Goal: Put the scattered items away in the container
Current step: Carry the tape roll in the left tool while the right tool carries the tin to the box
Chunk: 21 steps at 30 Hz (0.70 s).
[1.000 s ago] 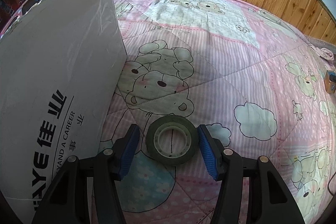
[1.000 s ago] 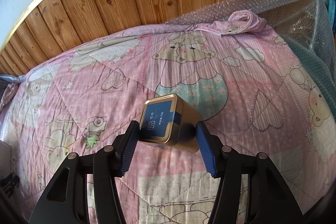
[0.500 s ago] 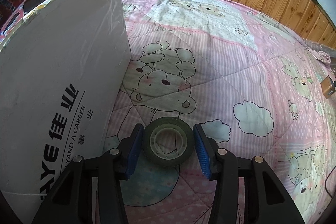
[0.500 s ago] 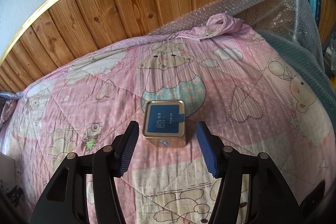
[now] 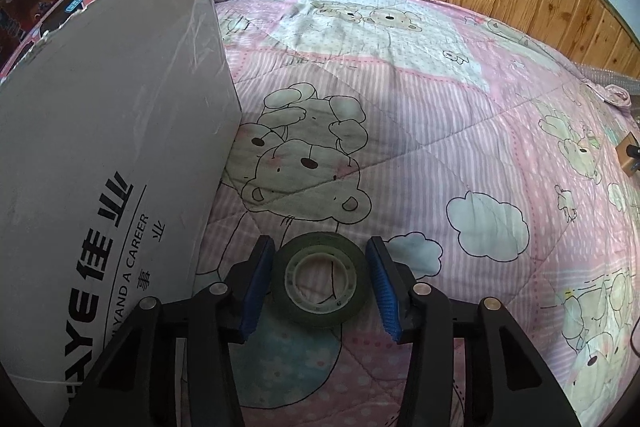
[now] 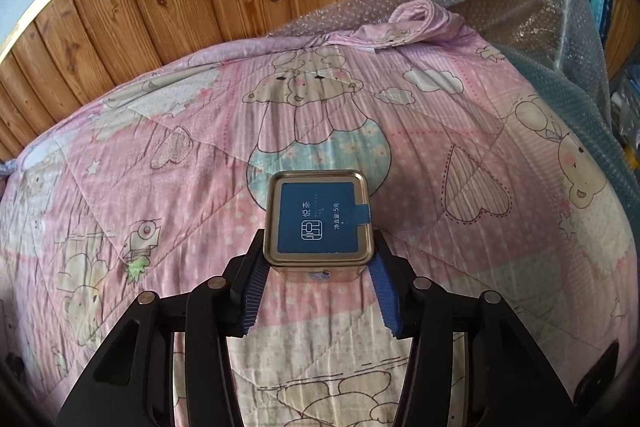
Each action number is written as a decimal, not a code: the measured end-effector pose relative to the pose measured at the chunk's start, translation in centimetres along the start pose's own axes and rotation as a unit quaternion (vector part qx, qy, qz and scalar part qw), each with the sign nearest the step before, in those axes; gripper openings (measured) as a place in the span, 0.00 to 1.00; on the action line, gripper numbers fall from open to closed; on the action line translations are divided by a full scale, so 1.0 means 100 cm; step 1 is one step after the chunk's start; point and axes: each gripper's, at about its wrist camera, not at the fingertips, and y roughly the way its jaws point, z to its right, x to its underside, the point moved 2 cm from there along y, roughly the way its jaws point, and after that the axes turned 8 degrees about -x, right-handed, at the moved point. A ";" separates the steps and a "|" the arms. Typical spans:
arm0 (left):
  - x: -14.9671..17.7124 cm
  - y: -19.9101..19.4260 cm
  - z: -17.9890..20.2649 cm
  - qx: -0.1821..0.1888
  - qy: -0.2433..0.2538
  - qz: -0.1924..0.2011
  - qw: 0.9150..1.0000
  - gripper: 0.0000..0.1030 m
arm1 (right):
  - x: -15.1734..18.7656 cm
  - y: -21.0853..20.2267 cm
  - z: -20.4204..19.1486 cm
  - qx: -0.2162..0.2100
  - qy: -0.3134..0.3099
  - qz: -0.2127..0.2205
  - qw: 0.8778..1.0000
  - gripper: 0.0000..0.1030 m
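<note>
At the far left a grey cardboard box (image 5: 100, 131) with black lettering stands on the pink bear-print quilt (image 5: 460, 115). Just beside it the left gripper (image 5: 319, 283) straddles a roll of tape (image 5: 320, 281) lying flat; its 2 blue pads (image 5: 256, 285) sit close at either side, though I can't tell whether they touch. Over to the right, the right gripper (image 6: 318, 281) clamps a small gold tin (image 6: 320, 223) with a blue label by its lower sides.
</note>
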 end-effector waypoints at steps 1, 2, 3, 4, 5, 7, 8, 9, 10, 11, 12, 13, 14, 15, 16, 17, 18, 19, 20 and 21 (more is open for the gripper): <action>0.000 0.000 -0.001 0.003 0.000 -0.001 1.000 0.47 | 0.001 -0.001 0.000 0.001 0.000 0.000 1.000 0.49; 0.000 0.000 -0.002 0.003 0.000 -0.001 1.000 0.47 | 0.001 -0.003 0.001 0.001 0.002 0.000 1.000 0.49; 0.000 0.000 -0.003 0.004 0.001 -0.002 1.000 0.47 | 0.002 -0.005 0.001 0.001 0.004 0.001 1.000 0.49; -0.001 0.000 -0.001 0.004 0.001 -0.002 1.000 0.47 | 0.003 -0.007 0.001 0.000 0.006 0.002 1.000 0.49; -0.002 0.000 0.000 0.004 0.001 -0.003 1.000 0.47 | 0.005 -0.009 0.002 -0.002 0.008 0.003 1.000 0.49; -0.003 -0.001 0.001 0.004 0.000 -0.003 1.000 0.47 | 0.008 -0.014 0.002 -0.006 0.012 0.005 1.000 0.49; -0.003 -0.002 0.002 0.003 0.000 -0.002 1.000 0.47 | 0.009 -0.016 0.003 -0.008 0.015 0.005 1.000 0.49; -0.003 -0.002 0.002 0.003 -0.001 -0.002 1.000 0.47 | 0.011 -0.019 0.004 -0.011 0.020 0.005 1.000 0.49; -0.003 -0.003 0.003 0.004 -0.002 -0.003 1.000 0.47 | 0.013 -0.021 0.004 -0.015 0.024 0.004 1.000 0.49; -0.003 -0.004 0.003 0.005 -0.002 -0.002 1.000 0.47 | 0.015 -0.024 0.004 -0.018 0.028 0.004 0.999 0.49; -0.003 -0.005 0.004 0.005 -0.001 -0.002 1.000 0.47 | 0.017 -0.028 0.005 -0.021 0.031 0.005 0.999 0.49; -0.003 -0.007 0.004 0.006 -0.001 -0.002 1.000 0.47 | 0.020 -0.031 0.005 -0.026 0.036 0.005 0.999 0.49; -0.002 -0.008 0.005 0.007 0.000 -0.001 1.000 0.47 | 0.023 -0.034 0.005 -0.030 0.041 0.005 0.999 0.49; -0.001 -0.010 0.005 0.009 0.001 -0.001 1.000 0.47 | 0.026 -0.037 0.005 -0.032 0.044 0.004 0.998 0.49; 0.000 -0.013 0.006 0.011 0.002 0.000 1.000 0.47 | 0.029 -0.041 0.005 -0.034 0.048 0.004 0.998 0.49; 0.000 -0.015 0.007 0.012 0.003 0.001 1.000 0.47 | 0.033 -0.044 0.005 -0.037 0.052 0.004 0.998 0.49; 0.001 -0.017 0.007 0.014 0.004 0.002 1.000 0.47 | 0.036 -0.047 0.006 -0.040 0.057 0.003 0.998 0.49; 0.002 -0.020 0.008 0.017 0.005 0.003 1.000 0.47 | 0.041 -0.050 0.006 -0.042 0.062 0.002 0.997 0.49; 0.003 -0.024 0.008 0.019 0.007 0.005 1.000 0.47 | 0.045 -0.054 0.006 -0.044 0.066 0.002 0.997 0.49; 0.004 -0.027 0.008 0.021 0.008 0.005 1.000 0.47 | 0.049 -0.057 0.005 -0.047 0.070 0.001 0.996 0.49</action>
